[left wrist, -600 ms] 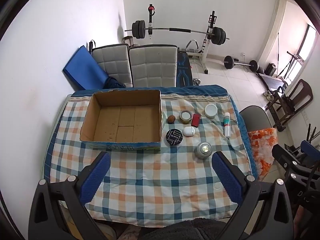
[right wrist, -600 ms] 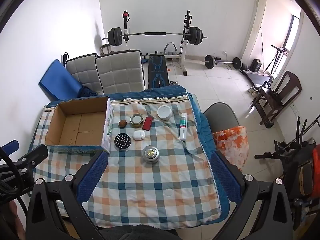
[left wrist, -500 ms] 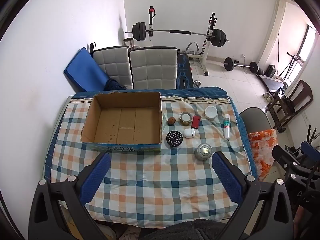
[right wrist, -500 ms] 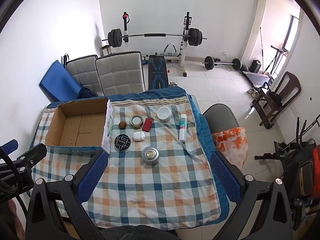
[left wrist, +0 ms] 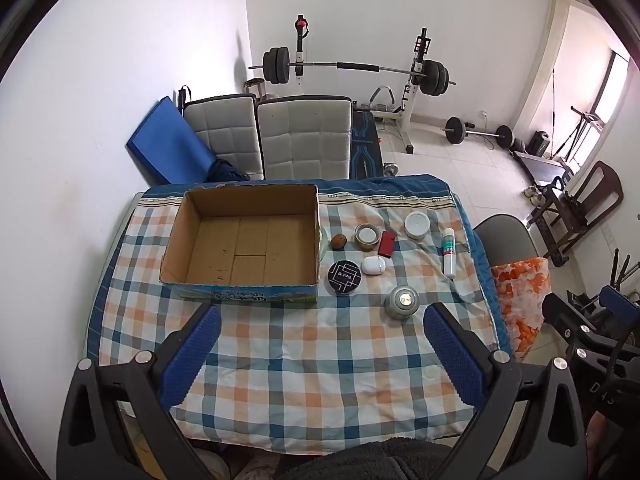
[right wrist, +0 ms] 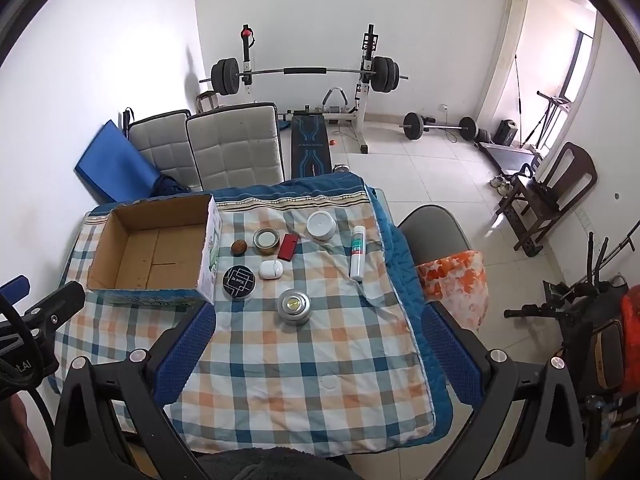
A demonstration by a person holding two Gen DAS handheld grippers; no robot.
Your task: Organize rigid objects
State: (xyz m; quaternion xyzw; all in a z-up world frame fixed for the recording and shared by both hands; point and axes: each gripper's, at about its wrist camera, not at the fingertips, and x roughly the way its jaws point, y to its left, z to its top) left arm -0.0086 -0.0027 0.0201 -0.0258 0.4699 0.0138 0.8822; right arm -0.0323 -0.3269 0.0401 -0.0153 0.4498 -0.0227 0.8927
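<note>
left gripper (left wrist: 320, 344) spread, empty | right gripper (right wrist: 316, 344) spread, empty | black tin (left wrist: 344, 277) label unreadable

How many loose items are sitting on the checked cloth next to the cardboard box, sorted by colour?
White: 3 - jar, case, tube
Black: 1 - round tin
Red: 1 - case
Brown: 1 - ball
Silver: 1 - puck light
Olive: 1 - tape roll
Total: 8

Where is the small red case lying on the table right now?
In the left wrist view the red case lies flat on the checked tablecloth, right of the cardboard box, between the open round tin and the white jar, just behind the white oval case.
</note>
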